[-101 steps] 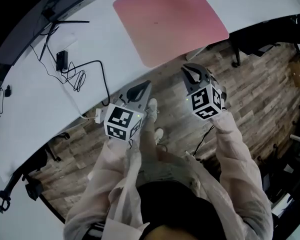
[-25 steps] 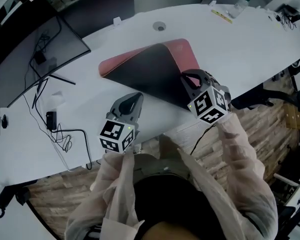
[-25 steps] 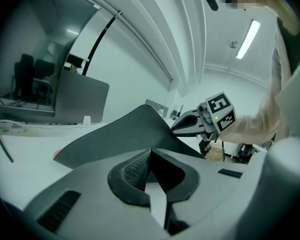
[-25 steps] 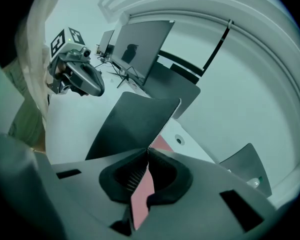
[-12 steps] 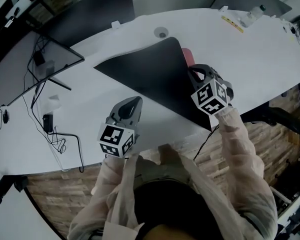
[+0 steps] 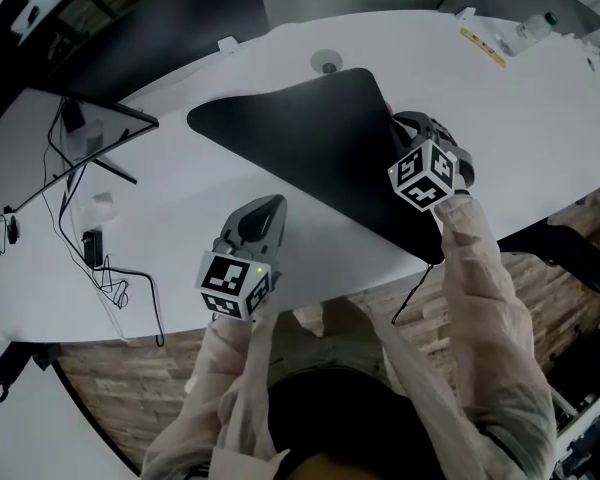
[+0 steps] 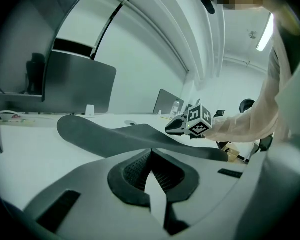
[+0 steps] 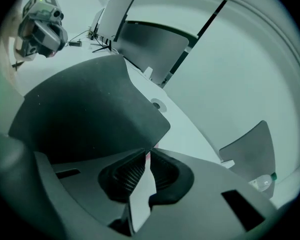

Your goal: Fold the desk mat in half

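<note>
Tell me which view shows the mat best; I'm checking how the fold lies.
The head view: nearly the whole mat shows from above, dark side up. The left gripper view shows it side-on, arched above the desk; the right gripper view shows part, close up.

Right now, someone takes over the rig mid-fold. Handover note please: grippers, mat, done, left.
Left hand-held gripper: shut, empty, over the desk, short of the desk mat.
Right hand-held gripper: pinching the desk mat's corner. Its jaws have just been opening slightly, with the mat's edge between them.
Desk mat: flap turned over, dark underside up, not lying flat yet.
Done: flap carried across.
Left: lay the flap down, probably check that the edges line up, then release.
</note>
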`<state>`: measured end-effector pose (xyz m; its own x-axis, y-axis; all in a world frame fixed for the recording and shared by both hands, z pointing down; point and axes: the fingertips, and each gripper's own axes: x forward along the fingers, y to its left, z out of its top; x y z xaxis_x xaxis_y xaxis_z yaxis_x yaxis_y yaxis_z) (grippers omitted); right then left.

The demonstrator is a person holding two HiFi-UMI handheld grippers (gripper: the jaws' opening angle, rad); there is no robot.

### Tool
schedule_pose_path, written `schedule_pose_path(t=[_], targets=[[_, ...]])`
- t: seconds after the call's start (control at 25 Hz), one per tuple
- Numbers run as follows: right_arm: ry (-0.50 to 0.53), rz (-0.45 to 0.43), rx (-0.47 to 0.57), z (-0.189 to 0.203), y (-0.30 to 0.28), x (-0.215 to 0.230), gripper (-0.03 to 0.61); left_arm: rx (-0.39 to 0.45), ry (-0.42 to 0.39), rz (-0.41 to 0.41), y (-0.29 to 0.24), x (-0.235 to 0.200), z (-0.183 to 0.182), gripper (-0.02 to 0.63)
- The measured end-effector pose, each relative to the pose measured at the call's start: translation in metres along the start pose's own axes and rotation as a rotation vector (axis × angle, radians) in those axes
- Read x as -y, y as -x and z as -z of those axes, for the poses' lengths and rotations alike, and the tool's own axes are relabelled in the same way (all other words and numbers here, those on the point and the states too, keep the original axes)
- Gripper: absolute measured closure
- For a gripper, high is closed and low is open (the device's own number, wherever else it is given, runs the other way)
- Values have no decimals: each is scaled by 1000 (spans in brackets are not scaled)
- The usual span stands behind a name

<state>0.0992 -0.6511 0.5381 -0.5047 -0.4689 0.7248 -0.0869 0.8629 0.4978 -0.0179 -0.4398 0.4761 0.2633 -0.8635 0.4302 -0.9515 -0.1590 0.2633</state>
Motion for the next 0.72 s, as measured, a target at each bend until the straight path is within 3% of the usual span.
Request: schedule_pose_path(t=[0.2, 0.52, 0.72], targets=[[-88, 27, 20, 1, 10, 4, 488, -7, -6, 16, 0, 1, 4, 588], [-466, 38, 206, -40, 89, 0, 489, 17, -32, 64, 35, 8, 0, 588], [-523, 92, 243, -61, 149, -25, 494, 38, -73, 107, 73, 20, -4, 588]])
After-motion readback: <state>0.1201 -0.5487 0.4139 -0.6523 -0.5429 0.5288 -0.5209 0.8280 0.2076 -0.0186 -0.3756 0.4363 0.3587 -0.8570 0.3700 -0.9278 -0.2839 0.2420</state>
